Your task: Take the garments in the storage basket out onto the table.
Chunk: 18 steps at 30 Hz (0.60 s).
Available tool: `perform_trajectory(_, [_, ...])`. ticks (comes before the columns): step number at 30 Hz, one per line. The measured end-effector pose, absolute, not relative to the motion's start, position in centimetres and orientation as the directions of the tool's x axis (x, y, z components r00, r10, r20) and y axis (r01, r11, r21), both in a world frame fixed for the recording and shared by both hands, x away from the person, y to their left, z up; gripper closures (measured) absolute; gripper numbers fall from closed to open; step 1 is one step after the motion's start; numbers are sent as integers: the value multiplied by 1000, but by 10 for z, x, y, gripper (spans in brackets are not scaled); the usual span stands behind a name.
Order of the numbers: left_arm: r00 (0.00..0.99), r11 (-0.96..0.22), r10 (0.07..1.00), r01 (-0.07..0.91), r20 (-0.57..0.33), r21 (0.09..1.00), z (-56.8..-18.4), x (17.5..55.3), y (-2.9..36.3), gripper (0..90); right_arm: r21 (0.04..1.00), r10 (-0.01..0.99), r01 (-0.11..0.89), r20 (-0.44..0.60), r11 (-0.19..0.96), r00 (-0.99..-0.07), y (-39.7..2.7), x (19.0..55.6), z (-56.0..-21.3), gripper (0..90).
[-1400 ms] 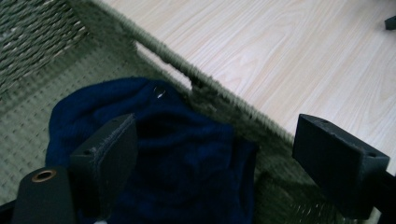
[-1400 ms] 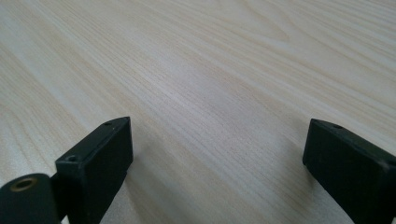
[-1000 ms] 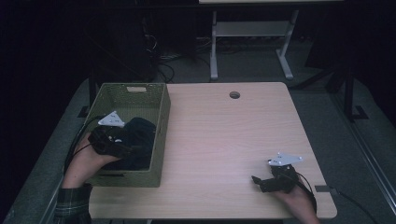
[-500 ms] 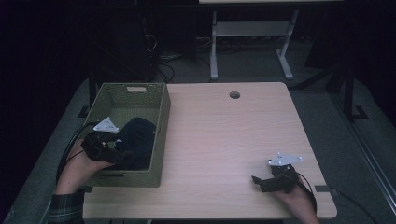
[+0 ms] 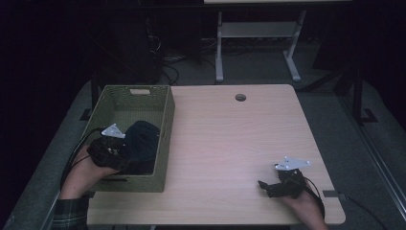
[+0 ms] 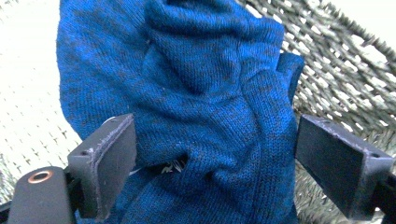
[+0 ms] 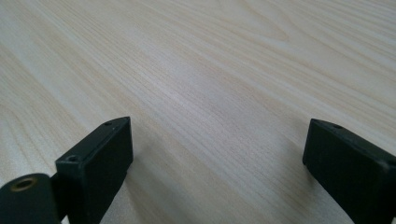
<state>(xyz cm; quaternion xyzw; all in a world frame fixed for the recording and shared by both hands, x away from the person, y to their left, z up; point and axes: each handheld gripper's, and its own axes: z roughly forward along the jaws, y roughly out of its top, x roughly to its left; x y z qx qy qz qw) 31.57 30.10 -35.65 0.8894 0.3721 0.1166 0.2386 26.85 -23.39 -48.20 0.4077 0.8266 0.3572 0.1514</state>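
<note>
Reaching into the basket (image 5: 163, 143), my left tongs (image 6: 215, 158) stand spread around the blue knit (image 6: 187, 93), not yet pinching; right tongs (image 7: 217, 158) wait spread over the desk (image 5: 230, 143).
</note>
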Motion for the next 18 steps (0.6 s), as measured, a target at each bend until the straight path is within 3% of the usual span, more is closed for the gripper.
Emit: perform_trajectory(18, [704, -639, 710, 646, -4, 417, -374, 326, 290, 154, 714, 782, 566, 41, 412, -622, -234, 268, -482, 81])
